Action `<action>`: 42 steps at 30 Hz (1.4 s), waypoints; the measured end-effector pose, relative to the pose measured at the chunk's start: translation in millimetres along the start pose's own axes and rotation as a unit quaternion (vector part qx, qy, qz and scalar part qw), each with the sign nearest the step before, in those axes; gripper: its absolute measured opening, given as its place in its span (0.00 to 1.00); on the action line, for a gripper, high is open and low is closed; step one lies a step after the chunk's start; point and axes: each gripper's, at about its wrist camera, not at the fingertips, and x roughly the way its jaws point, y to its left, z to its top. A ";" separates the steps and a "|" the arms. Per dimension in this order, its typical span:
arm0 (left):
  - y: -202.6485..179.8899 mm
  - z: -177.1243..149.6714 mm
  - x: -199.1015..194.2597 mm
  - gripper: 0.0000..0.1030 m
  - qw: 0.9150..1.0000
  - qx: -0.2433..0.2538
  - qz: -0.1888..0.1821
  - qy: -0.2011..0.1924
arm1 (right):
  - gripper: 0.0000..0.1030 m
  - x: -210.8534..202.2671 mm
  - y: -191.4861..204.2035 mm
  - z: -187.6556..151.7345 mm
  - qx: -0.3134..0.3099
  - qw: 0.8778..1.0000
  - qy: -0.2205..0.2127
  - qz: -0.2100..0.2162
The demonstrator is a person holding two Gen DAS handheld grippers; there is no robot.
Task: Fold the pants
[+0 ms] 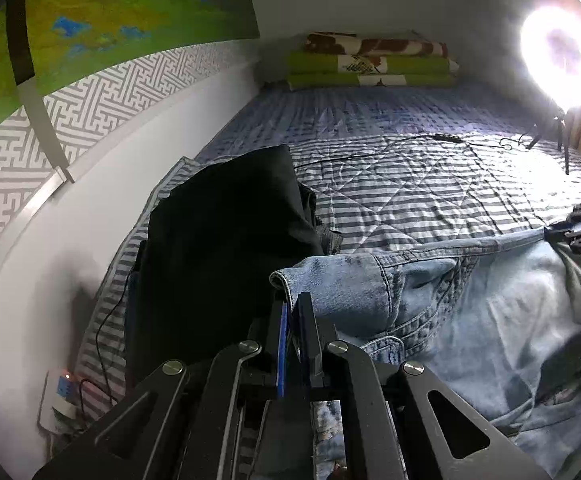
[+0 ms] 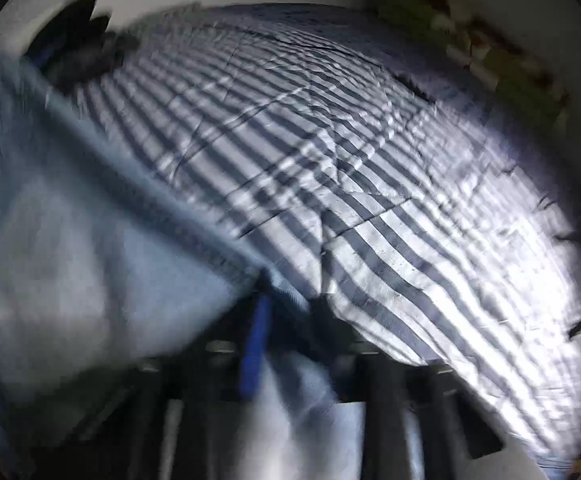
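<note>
Denim, light-wash, spread over a blue-and-white striped quilt (image 1: 410,184) on a bed: that's the jeans (image 1: 430,280), sitting in the near right part of the left wrist view, waistband edge pulled into a fairly straight line across the frame. The left gripper (image 1: 292,304) is pinched down tight on the waistband corner, with a little flap of denim poking out above the blue pads. At the far end of that same edge you can see the right gripper (image 1: 558,236) clamped on the opposite corner. The right wrist view is badly smeared, but its jaws look closed on pale denim there too, with the rest of the fabric draped off to the left.

What worries me from here: both grips look like they're on just the very edge of the cloth. Jeans are heavy, so if the fold gets swung over fast, I'd guess one corner could slide out and the whole thing flops crooked.

Also, there's a pile of dark clothes (image 1: 226,240) right next to the left gripper; the denim could drag across it. A thin black cable (image 1: 442,138) crosses the quilt further back, and a ring light (image 1: 562,56) stands at the bed's far right, so a big sweep that way could snag something.
</note>
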 end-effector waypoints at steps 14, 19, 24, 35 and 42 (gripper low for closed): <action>34.8 -29.1 -64.4 0.04 0.999 -0.025 -0.022 -0.006 | 0.03 -213.5 71.1 -60.2 0.033 0.989 -0.088 -0.118; 23.9 -14.9 -76.2 0.04 0.999 -0.010 -0.010 -0.029 | 0.03 -232.8 89.6 -61.3 0.040 0.983 -0.083 -0.157; 32.7 -37.4 -103.0 0.04 0.999 -0.001 -0.023 -0.025 | 0.03 -267.1 121.4 -93.6 0.043 0.984 -0.087 -0.148; 53.0 -177.9 -135.2 0.04 0.999 -0.003 -0.038 0.024 | 0.03 -305.5 252.5 -200.1 0.037 0.992 -0.084 -0.087; 55.1 -252.8 -132.5 0.04 0.998 0.005 -0.033 0.060 | 0.03 -281.7 292.3 -233.3 0.050 0.994 -0.059 -0.082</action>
